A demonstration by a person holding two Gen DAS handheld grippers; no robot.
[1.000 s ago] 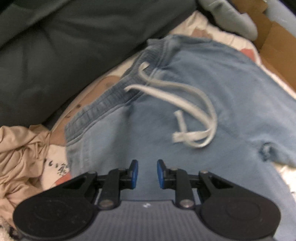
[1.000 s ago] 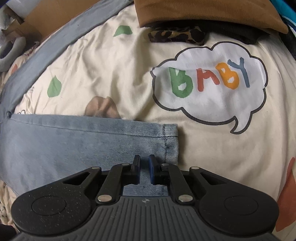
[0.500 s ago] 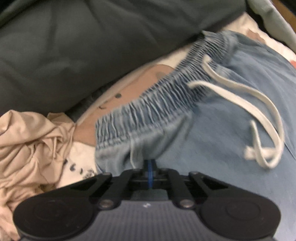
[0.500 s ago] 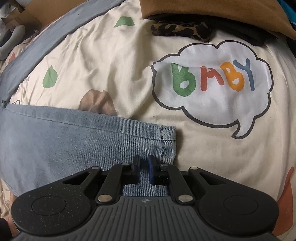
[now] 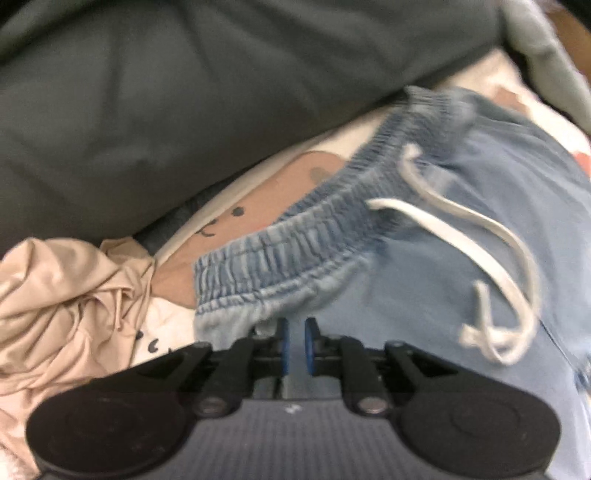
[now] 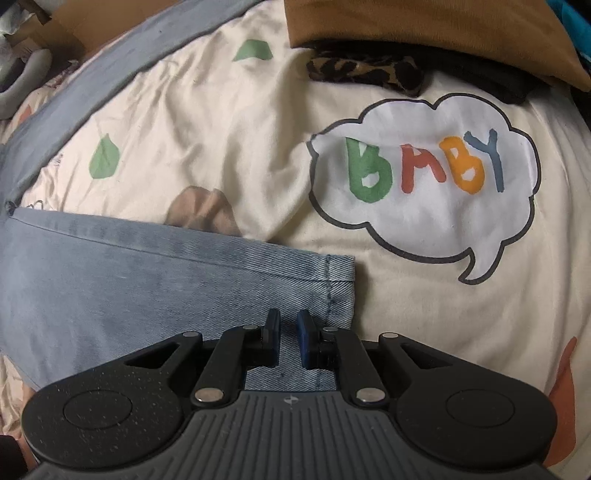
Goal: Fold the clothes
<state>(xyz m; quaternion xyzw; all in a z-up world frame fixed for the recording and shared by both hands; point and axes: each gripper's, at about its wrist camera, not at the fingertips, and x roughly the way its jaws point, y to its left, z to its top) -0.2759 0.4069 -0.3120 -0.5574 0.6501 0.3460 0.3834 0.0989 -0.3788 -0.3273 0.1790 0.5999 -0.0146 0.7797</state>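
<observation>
Left gripper: you have its two blue pads a narrow gap apart. The jaws have just been opening, and no fold is visibly pinched between them. It points down at the one pair of jeans, its tips just below the gathered waistband. The view is blurred.

Right gripper: two blue pads, also a narrow gap apart. Denim shows in the gap, but you cannot tell whether the pads press on it. It hangs over one trouser leg, just beside the stitched hem.

The jeans lie spread on one printed bedsheet. One white drawstring lies loose on the denim, both ends together.

Also noted:
- One crumpled beige garment, left of the waistband and apart from it.
- One dark grey cushion beyond the waistband.
- One speech bubble printed on the sheet, four letters reading BABY.
- Two green leaf prints.
- One brown cloth at the far edge, over one leopard-print piece.
</observation>
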